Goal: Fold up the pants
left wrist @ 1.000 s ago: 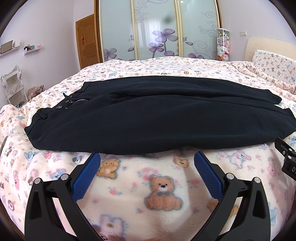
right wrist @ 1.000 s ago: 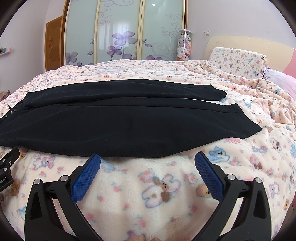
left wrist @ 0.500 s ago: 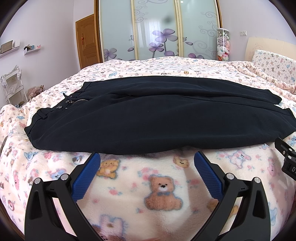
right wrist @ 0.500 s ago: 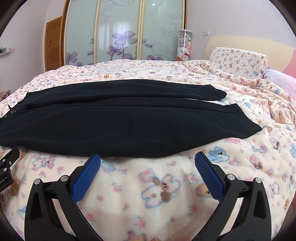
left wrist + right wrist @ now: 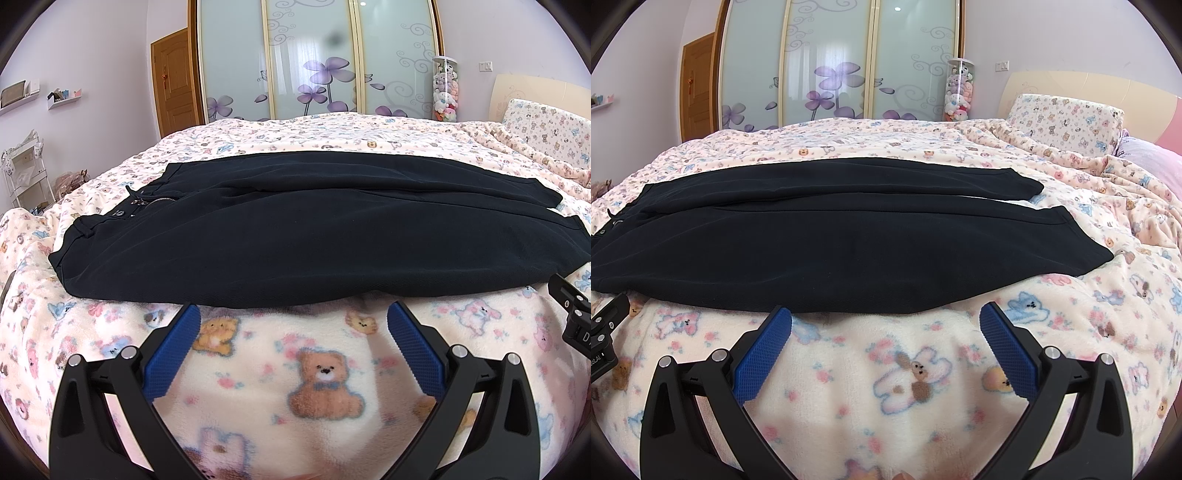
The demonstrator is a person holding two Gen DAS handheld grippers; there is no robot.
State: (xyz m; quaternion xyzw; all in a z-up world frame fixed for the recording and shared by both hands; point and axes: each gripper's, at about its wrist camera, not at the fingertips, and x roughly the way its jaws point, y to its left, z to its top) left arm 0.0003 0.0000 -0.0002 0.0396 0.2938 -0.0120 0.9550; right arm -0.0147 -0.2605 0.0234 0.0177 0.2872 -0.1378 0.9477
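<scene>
Pants [image 5: 314, 229] flat across blanket [image 5: 258, 369]; both tools spread, empty, near hem.

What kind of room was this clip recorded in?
Almost certainly a home bedroom: dark navy pants lie on a bed with a teddy-bear print fleece blanket, a matching pillow at the headboard, and frosted floral sliding wardrobe doors behind.

One pair of pants [image 5: 317, 229] is lying on one blanket [image 5: 258, 369]. Two grippers are hovering: the left gripper [image 5: 293, 319] and the right gripper [image 5: 885, 318], each showing two blue fingers [image 5: 173, 350]. Three glass wardrobe panels [image 5: 310, 59] are standing behind, beside one wooden door [image 5: 175, 81], one tube of stuffed toys [image 5: 446, 90] and one pillow [image 5: 1063, 123].
</scene>
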